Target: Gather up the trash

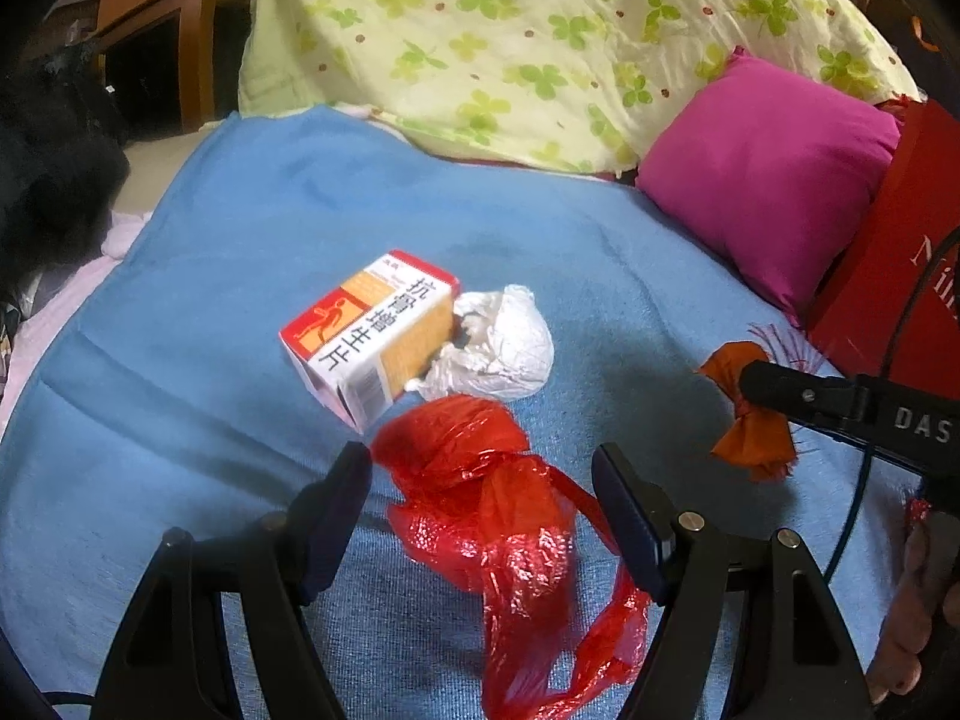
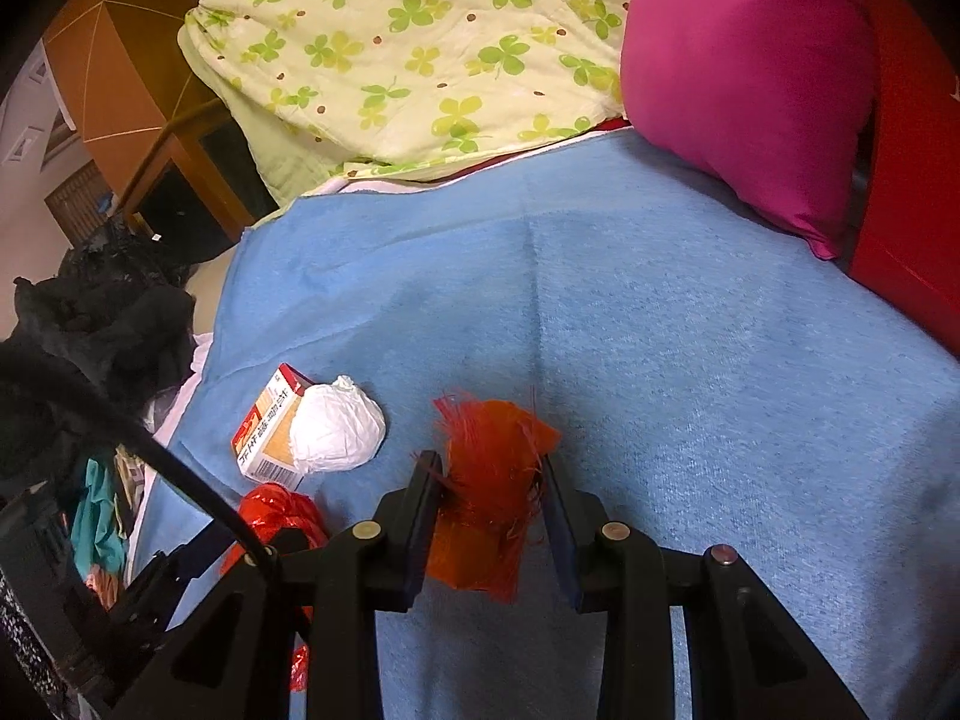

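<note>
A crumpled red plastic bag [image 1: 480, 510] lies on the blue blanket [image 1: 240, 240] between the fingers of my left gripper [image 1: 480, 468]. That gripper is open, and small gaps show beside both pads. Just beyond the bag are a red, white and orange medicine box [image 1: 369, 330] and a white crumpled wad [image 1: 498, 342], touching each other. My right gripper [image 2: 492, 468] is shut on a frayed orange scrap [image 2: 492, 492], lifted a little off the blanket. In the left wrist view this scrap [image 1: 750, 438] hangs from the right gripper [image 1: 747, 384]. The right wrist view also shows the box [image 2: 270, 432], the wad [image 2: 336, 426] and the red bag [image 2: 276, 516].
A magenta pillow [image 1: 762, 168] and a red carton [image 1: 900, 270] stand at the right. A clover-print quilt [image 1: 510, 30] is piled at the back. Black clothing [image 2: 102, 312] and wooden furniture [image 1: 156, 30] are off the bed's left edge. A person's hand [image 1: 918, 600] holds the right gripper.
</note>
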### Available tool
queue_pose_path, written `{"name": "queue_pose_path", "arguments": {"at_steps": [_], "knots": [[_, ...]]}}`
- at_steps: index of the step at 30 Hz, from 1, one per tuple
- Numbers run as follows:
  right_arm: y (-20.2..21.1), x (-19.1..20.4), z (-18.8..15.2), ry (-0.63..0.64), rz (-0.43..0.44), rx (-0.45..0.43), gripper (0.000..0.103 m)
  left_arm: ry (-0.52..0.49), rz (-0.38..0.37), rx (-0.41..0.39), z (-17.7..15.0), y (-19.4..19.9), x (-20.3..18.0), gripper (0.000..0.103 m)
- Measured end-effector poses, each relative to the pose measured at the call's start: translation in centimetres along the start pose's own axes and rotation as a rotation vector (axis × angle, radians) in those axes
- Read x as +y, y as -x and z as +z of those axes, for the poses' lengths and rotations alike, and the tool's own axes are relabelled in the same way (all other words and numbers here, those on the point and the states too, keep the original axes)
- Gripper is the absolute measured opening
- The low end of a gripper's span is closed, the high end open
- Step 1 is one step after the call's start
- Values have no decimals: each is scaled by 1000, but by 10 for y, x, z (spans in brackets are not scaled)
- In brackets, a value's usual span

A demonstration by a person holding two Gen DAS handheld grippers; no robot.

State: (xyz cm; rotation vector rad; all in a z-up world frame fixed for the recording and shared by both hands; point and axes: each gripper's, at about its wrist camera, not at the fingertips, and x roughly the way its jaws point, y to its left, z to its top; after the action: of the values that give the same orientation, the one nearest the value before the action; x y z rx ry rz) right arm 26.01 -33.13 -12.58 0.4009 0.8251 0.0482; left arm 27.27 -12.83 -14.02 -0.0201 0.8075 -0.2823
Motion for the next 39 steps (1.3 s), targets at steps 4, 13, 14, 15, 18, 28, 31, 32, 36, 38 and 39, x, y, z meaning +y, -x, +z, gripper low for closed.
{"name": "queue_pose_path", "arguments": {"at_steps": [4,13,14,15,18,28,31,32,36,38,39], "knots": [[1,-1,-1,-2,1,2,36,2,19,15,0,-6,2,76],[5,3,-3,11,1,-3,36,34,-41,58,1,-16,14,51],[6,3,-4,14,2,-5,36,38,-46,59,0,-15,15,50],[8,4,-4,18,3,-8,36,48,-51,55,1,-14,18,49],[13,6,-4,26,5,-18,36,75,-58,47,0,-12,25,48],[32,6,-5,45,6,-54,36,59,-43,-30,-1,18,27,47],[42,8,-6,51,10,-73,36,37,-44,-59,-6,32,27,47],[48,10,-6,56,12,-84,36,29,-45,-68,-7,36,27,47],[68,16,-9,85,24,-123,35,-24,-37,-90,-17,50,21,47],[79,19,-13,104,28,-144,35,-42,-39,-98,-20,55,17,47],[84,19,-17,112,28,-152,36,-51,-40,-102,-22,57,15,47]]}}
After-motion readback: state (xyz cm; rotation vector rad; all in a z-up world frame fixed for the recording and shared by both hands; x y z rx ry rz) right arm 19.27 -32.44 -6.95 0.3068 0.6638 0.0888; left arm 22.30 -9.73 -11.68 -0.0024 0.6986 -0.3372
